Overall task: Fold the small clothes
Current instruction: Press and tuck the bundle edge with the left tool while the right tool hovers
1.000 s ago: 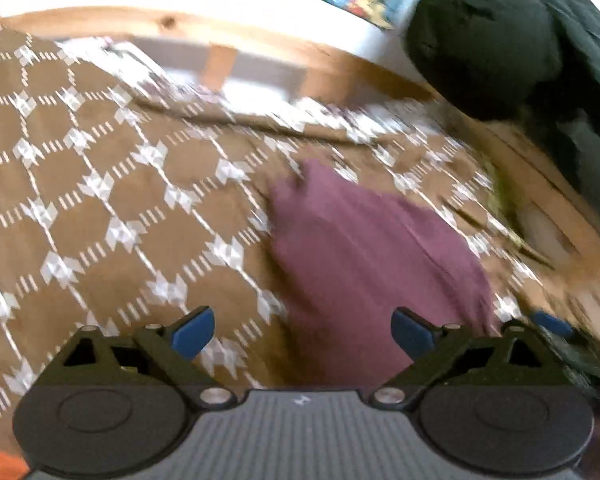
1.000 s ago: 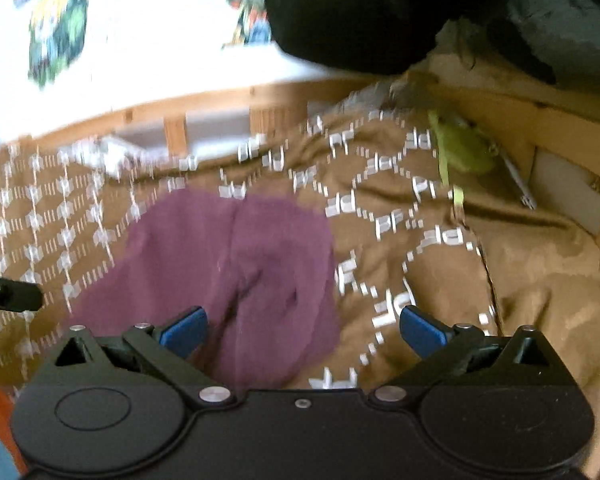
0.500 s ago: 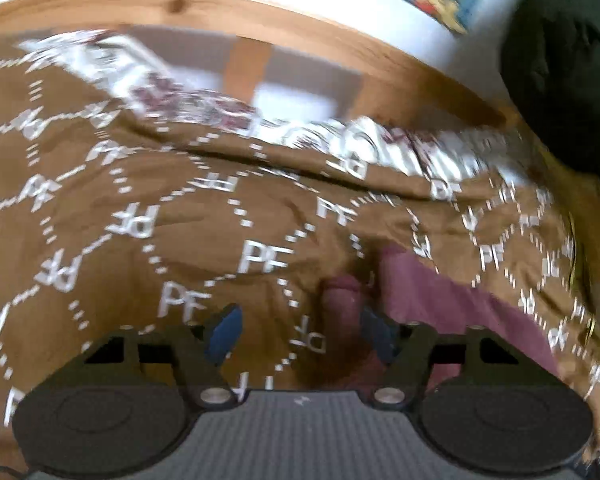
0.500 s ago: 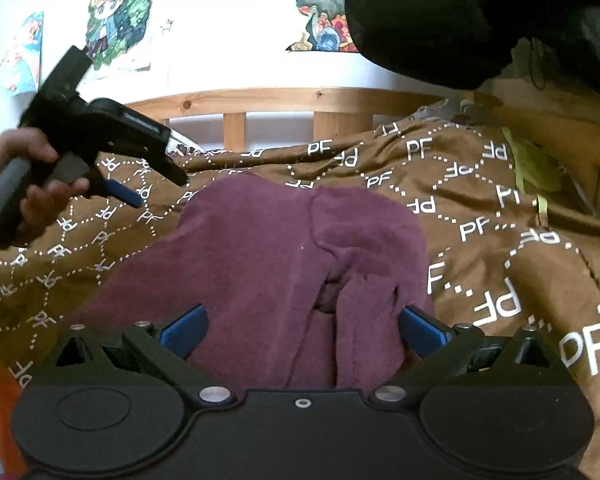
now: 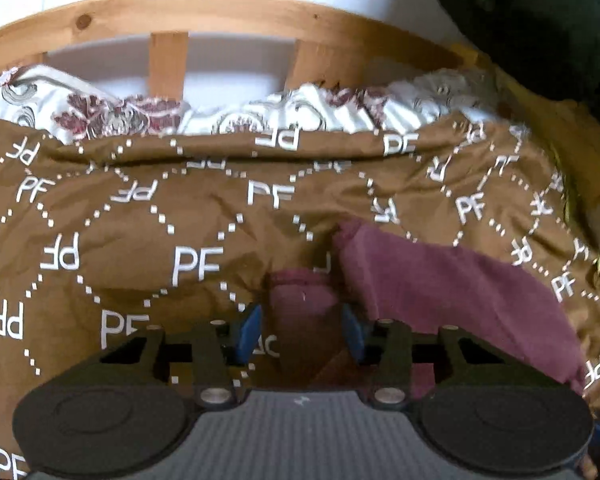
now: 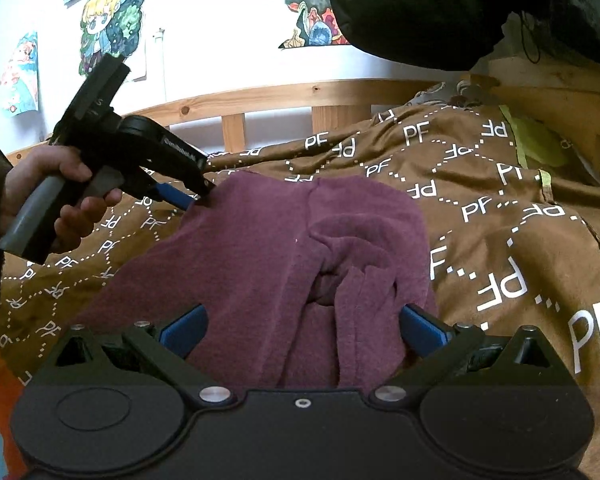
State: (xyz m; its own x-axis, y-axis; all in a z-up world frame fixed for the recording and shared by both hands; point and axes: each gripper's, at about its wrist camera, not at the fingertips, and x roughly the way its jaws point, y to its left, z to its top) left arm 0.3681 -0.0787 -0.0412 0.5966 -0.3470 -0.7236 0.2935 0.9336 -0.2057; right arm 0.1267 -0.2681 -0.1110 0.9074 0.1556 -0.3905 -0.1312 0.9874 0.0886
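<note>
Two grippers work one maroon garment [image 6: 260,248] spread on the brown quilt [image 6: 500,216]. Nearest, the right gripper [image 6: 302,326] hangs over the bunched near edge, jaws wide, pads clear of the cloth. Farther off, at the garment's far corner, the left gripper [image 5: 302,330] has just been closing — a fold of maroon sits between its pads, though whether they pinch it I cannot tell. Beyond — a wooden bed rail [image 6: 300,94].

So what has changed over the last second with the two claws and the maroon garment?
The left claw moved to the maroon garment's far corner, its jaws closing around a bunched fold. The right claw stays open over the near edge. The garment stays on the brown blanket.
</note>
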